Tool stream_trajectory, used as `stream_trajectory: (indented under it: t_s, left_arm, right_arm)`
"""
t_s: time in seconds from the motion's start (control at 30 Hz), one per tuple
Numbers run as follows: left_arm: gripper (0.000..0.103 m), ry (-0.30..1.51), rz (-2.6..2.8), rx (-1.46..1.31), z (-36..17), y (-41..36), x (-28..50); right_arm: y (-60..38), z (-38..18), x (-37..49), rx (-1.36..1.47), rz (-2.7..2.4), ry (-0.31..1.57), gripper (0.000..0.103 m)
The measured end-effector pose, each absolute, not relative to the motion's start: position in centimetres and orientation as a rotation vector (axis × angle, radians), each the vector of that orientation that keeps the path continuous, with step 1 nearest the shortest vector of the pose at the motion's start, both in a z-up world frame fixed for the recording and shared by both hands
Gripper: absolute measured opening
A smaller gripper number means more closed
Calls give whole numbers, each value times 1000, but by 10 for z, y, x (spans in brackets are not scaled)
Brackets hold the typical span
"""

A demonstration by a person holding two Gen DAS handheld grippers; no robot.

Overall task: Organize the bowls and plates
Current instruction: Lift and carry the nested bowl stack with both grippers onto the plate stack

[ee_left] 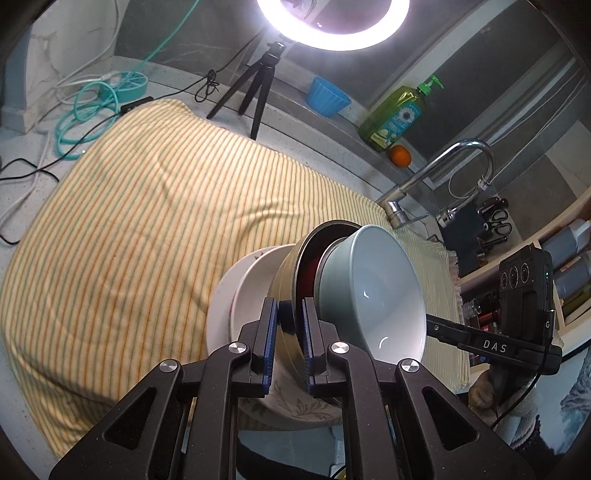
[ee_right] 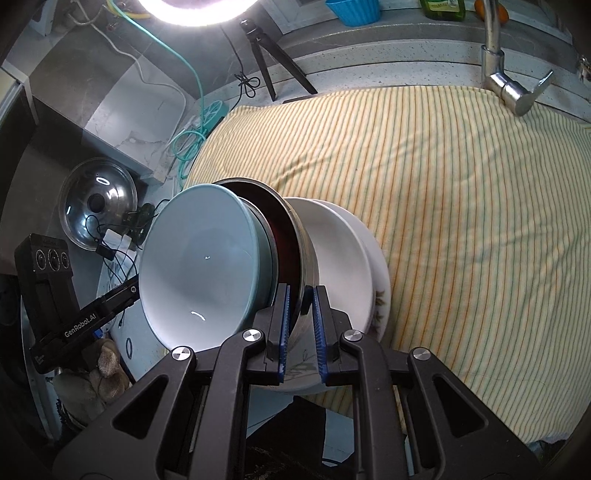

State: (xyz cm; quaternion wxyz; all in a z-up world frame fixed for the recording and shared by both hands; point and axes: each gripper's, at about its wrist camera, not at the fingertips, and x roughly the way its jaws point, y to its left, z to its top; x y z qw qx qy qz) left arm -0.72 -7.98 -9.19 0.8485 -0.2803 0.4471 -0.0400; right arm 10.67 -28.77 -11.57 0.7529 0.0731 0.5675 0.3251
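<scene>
Stack of dishes, tilted on its side, held above the striped cloth (ee_left: 147,206) at the cloth's near edge; its axis runs roughly level, across both views.

- Blue-grey bowl (ee_left: 373,291), 1. Outermost piece; open mouth faces the right hand-held gripper's side in the left wrist view, and faces the left side in the right wrist view (ee_right: 199,266). White inside.
- Steel bowl (ee_left: 291,269), 1. Nested behind the blue-grey bowl, dark red lining visible inside; rim also shown in the right wrist view (ee_right: 306,254).
- White dishes (ee_left: 251,273), 2 rims counted, behind the steel bowl; the rearmost carries a leaf print (ee_right: 380,299). Whether plates or shallow bowls cannot be told.

Left hand-held gripper (ee_left: 289,347): jaws narrowly parted, blue pads clamped on the steel bowl's rim, one finger inside and one outside.
Right hand-held gripper (ee_right: 300,332): jaws likewise narrow, pads pinching the same steel rim from the opposite side.

Surroundings, placed against the cloth:
- Bench (ee_left: 303,110), 1, speckled, under and beyond the cloth.
- Ring light (ee_left: 332,22), 1, on a small tripod (ee_left: 255,88) past the cloth's far edge.
- Blue cup (ee_left: 327,96), 1, far side.
- Green soap bottle (ee_left: 399,114), 1, and orange (ee_left: 400,155), 1, at the far right corner.
- Tap (ee_left: 443,173), 1, at the cloth's right end.
- Teal hose (ee_left: 92,107), 1 coil, at the left end.
- Steel lid (ee_right: 98,206), 1, beyond the left end, right wrist view only.
</scene>
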Motion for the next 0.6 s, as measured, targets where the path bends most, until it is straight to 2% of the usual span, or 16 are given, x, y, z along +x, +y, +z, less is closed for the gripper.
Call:
stream_trajectory:
  t_s: [0.6]
  left_arm:
    - [9,988,-74,-590,-101,-85,-2]
  right_arm:
    - [-295,-128,107,159,700,1271,14]
